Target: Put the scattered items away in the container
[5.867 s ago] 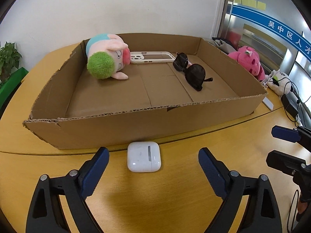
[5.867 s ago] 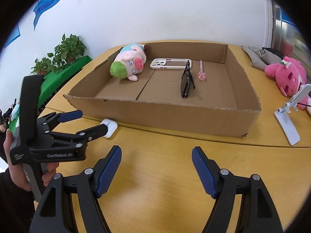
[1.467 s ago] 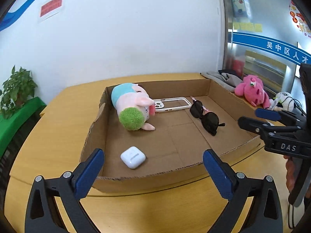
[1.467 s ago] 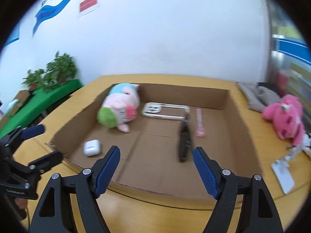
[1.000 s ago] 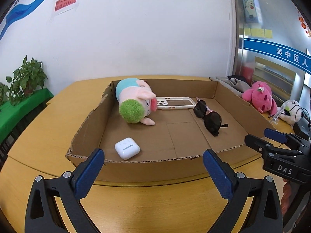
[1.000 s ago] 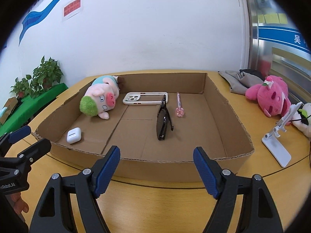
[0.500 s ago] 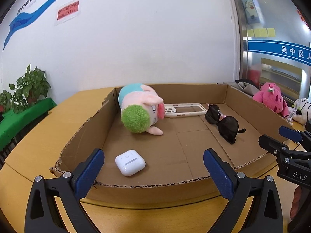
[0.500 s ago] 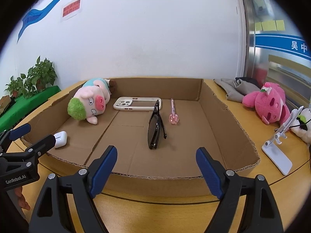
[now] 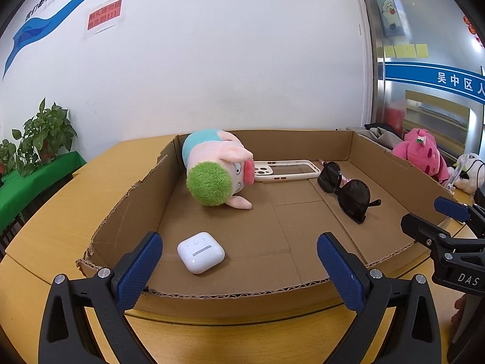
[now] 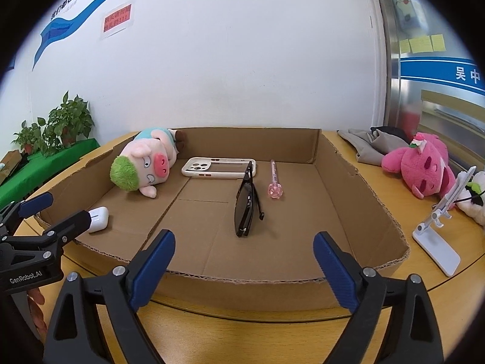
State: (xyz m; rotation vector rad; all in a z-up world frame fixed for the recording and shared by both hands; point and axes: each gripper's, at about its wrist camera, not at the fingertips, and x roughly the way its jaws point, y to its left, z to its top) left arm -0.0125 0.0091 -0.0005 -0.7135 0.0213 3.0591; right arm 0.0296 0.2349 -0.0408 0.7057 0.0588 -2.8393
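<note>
The shallow cardboard box [image 9: 242, 291] [image 10: 272, 291] lies on the wooden table. Inside it are a white earbud case [image 9: 200, 252] [image 10: 98, 219] at the near left, a pig plush with green hair [image 9: 216, 171] [image 10: 142, 166], a white phone case [image 9: 286, 170] [image 10: 219, 168], black sunglasses [image 9: 348, 194] [image 10: 247, 204] and a pink pen [image 10: 274, 182]. My left gripper [image 9: 239, 261] is open and empty, just before the box's near wall. My right gripper [image 10: 242, 264] is open and empty at the same wall, further right.
A pink plush [image 9: 421, 154] [image 10: 421, 166], a white phone stand [image 10: 439, 230], grey cloth [image 10: 372, 145] and a white-black toy with cables [image 9: 468, 173] sit on the table right of the box. Potted plants on green cloth [image 9: 36, 148] stand at the left.
The earbud case, once on the table before the box, now lies inside it. Over the last second both grippers have dropped lower and closer to the near wall, still open.
</note>
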